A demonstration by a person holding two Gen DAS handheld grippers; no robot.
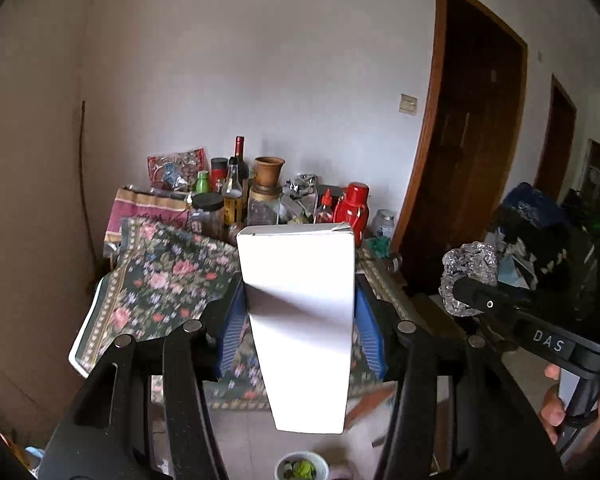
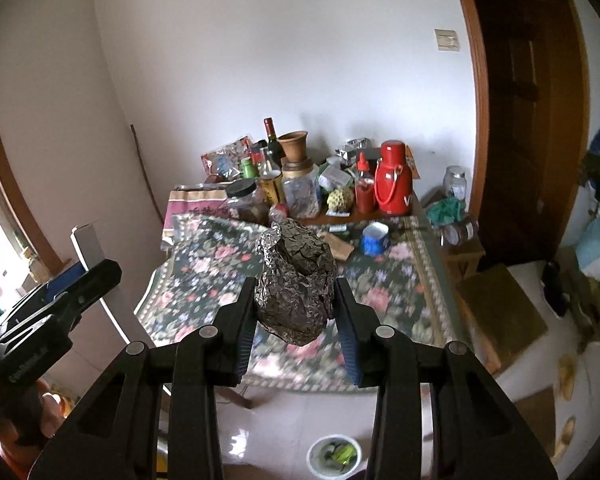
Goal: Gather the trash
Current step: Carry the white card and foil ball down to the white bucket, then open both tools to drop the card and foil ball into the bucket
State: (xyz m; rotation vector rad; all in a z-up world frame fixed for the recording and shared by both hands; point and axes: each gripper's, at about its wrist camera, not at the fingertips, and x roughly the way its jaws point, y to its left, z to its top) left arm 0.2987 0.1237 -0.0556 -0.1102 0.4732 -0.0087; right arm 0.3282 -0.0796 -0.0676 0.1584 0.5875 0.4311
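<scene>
- The left gripper [image 1: 300,300] clamps a plain white carton [image 1: 298,320] between its blue pads [image 1: 232,336]; the carton stands upright, a top flap lifted at one corner, and fills the gap from pad to pad.
- The right gripper [image 2: 296,308] is closed on a crumpled ball of aluminium foil [image 2: 296,284], dull grey with a pinched peak at its upper left, squeezed between both pads [image 2: 246,336].
- Beyond both claws lies a table under a floral cloth [image 2: 204,276]; at its far edge by the wall stand a wine bottle [image 2: 272,138], a clay pot [image 2: 294,144] and a red thermos [image 2: 394,180].
- Only the right wrist view shows a blue cup [image 2: 374,238] on the cloth just past the foil; in the left view the carton hides that part.
- Only the left wrist view shows the right gripper from the side, at its far right, with fingers of a hand [image 1: 554,408] on the handle.
- Below each claw, on the pale floor, sits a small white bin [image 2: 334,456] with green scraps inside.
- To the right of the right claw the table's edge ends beside a dark wooden door [image 2: 524,100]; open floor lies nearer.
</scene>
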